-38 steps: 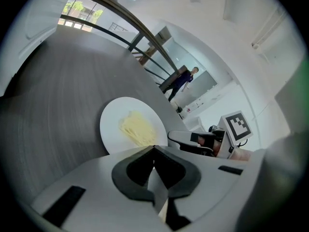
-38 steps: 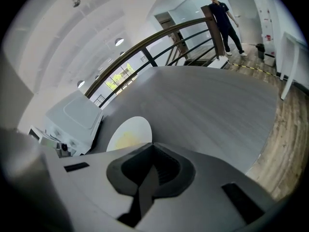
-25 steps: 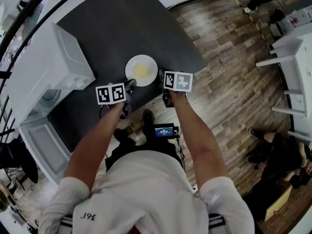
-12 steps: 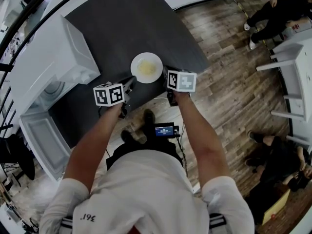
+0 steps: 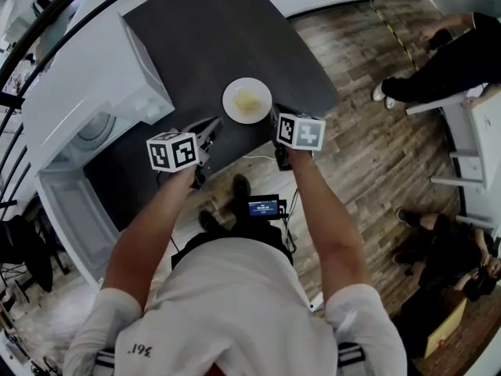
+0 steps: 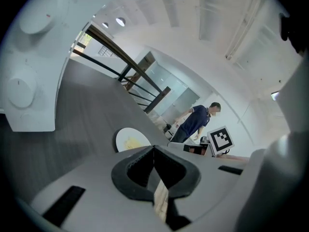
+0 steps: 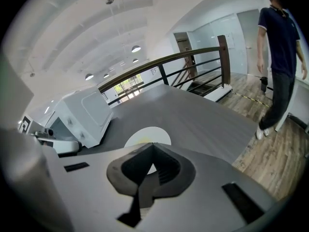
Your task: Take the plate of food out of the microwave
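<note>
The plate (image 5: 247,100) of food sits mid-frame on the dark surface (image 5: 211,30), outside the microwave (image 5: 94,92) at the left. The left claw (image 6: 154,150) and right claw (image 7: 153,146) are both closed on nothing. The plate is stiff, probably ceramic and breakable. Take it by opposite rim edges and keep it level.

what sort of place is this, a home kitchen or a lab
Likely a lab or studio space, not a home kitchen: a microwave sits on a dark table, a railing runs behind it, and another person stands nearby.
</note>
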Tool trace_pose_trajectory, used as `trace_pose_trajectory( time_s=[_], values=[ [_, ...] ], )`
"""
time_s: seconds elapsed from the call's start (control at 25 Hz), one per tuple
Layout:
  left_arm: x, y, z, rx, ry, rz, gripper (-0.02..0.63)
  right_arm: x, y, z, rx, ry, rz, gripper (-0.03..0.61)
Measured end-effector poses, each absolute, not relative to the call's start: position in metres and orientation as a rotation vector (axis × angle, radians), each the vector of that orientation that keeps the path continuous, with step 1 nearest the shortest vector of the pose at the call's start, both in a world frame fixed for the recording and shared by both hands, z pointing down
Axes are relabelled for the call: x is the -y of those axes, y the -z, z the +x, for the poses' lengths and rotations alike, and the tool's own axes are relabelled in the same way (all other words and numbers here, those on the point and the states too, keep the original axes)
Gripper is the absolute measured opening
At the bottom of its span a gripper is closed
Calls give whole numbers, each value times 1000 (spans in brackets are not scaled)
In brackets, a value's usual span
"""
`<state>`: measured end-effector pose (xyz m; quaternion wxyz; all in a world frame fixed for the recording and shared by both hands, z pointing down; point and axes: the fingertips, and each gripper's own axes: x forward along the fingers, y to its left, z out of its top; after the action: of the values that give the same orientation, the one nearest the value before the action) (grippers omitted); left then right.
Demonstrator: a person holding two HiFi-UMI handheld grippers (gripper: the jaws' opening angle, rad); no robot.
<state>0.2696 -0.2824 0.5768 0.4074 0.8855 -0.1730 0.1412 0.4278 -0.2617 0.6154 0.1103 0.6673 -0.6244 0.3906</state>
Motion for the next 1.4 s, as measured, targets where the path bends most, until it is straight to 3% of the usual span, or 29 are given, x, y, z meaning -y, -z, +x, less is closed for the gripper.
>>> trace_pose_trajectory(
  time_s=[0.96, 1.4],
  values=[
    [200, -449, 146, 332, -60, 2338, 3, 187, -486, 335, 2088, -971, 2081, 0],
    [158, -418, 100, 287, 5, 2375, 3, 144, -446, 258, 2263, -870, 1945, 0]
  ],
)
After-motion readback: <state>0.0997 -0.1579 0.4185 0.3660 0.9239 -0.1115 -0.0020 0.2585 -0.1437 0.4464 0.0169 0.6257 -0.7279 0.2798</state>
